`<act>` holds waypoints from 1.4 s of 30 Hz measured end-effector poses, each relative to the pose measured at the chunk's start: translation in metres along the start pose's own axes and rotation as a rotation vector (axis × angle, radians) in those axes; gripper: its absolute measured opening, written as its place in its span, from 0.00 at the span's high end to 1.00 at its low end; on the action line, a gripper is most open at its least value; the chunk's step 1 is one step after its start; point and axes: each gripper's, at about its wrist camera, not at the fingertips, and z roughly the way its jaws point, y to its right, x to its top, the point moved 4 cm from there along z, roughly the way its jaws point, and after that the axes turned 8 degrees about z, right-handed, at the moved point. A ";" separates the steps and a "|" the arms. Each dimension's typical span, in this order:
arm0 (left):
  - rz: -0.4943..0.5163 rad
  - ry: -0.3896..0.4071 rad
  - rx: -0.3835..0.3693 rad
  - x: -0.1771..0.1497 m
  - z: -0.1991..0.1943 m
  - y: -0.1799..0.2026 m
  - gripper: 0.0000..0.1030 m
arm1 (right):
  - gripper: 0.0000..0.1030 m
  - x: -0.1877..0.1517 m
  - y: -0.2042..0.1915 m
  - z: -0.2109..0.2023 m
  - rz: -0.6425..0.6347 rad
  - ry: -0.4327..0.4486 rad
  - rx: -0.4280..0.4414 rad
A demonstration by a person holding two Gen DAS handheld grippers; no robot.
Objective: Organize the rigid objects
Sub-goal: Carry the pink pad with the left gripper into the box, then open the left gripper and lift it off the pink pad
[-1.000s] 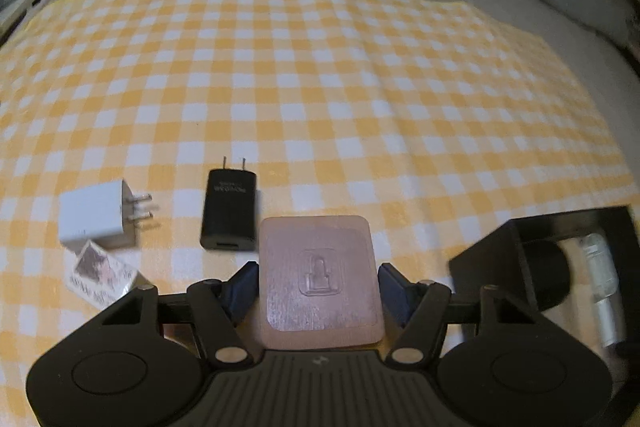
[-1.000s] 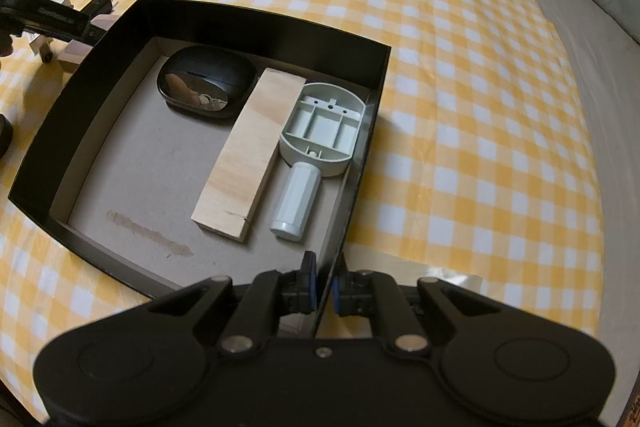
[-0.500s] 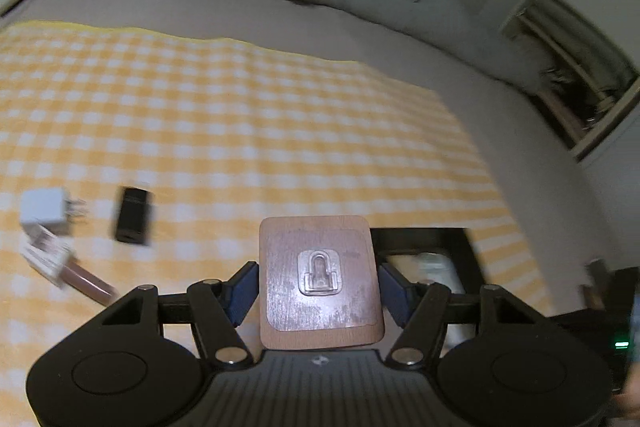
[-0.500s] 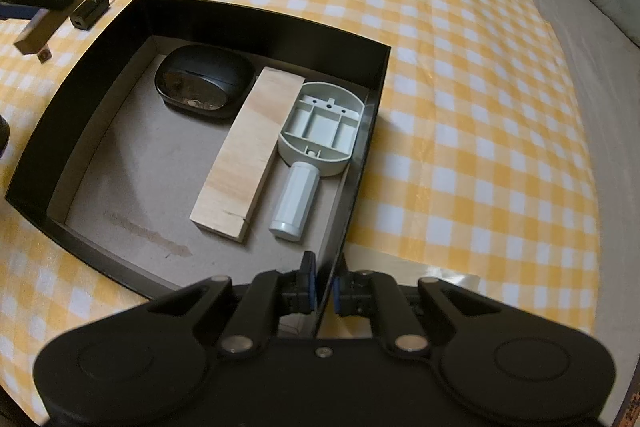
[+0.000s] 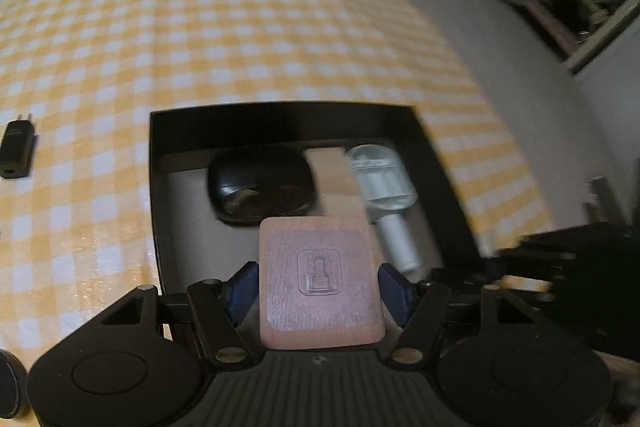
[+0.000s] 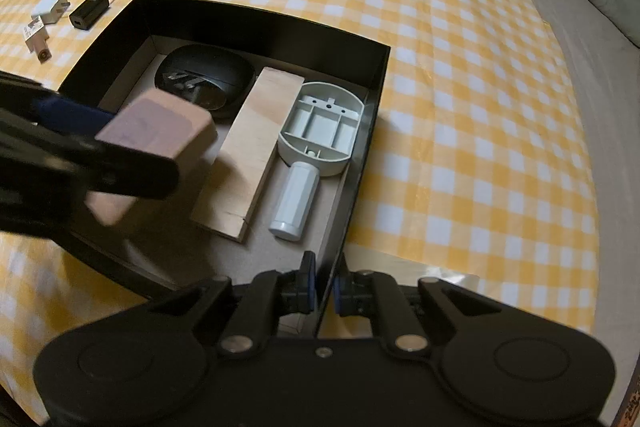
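Since prev. frames, left gripper (image 5: 318,281) carried wooden block (image 5: 320,277), clamped betw. both pads, from cloth to above black box (image 6: 360,163). Right gripper (image 6: 323,285) stayed pinched shut on box's near wall. Risk: block dropped onto mouse (image 6: 204,77) or plank (image 6: 256,151), since free floor was small. Motion blur obscured left view; block's underside unseen.
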 end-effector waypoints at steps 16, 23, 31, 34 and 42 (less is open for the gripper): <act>0.003 0.025 0.149 0.015 0.022 -0.005 0.25 | 0.91 0.000 -0.002 -0.003 -0.010 0.007 -0.004; -0.023 0.031 0.119 0.014 0.008 -0.011 0.25 | 0.91 -0.001 -0.002 -0.002 -0.010 0.006 -0.005; -0.027 0.039 0.091 0.012 -0.007 -0.012 0.21 | 0.91 0.000 -0.001 -0.002 -0.009 0.006 -0.003; -0.001 0.061 0.084 0.010 -0.022 -0.011 0.15 | 0.91 0.000 -0.002 -0.003 -0.009 0.004 -0.007; 0.063 0.135 0.069 0.002 -0.068 -0.015 0.02 | 0.90 0.000 -0.004 -0.001 -0.015 0.000 -0.022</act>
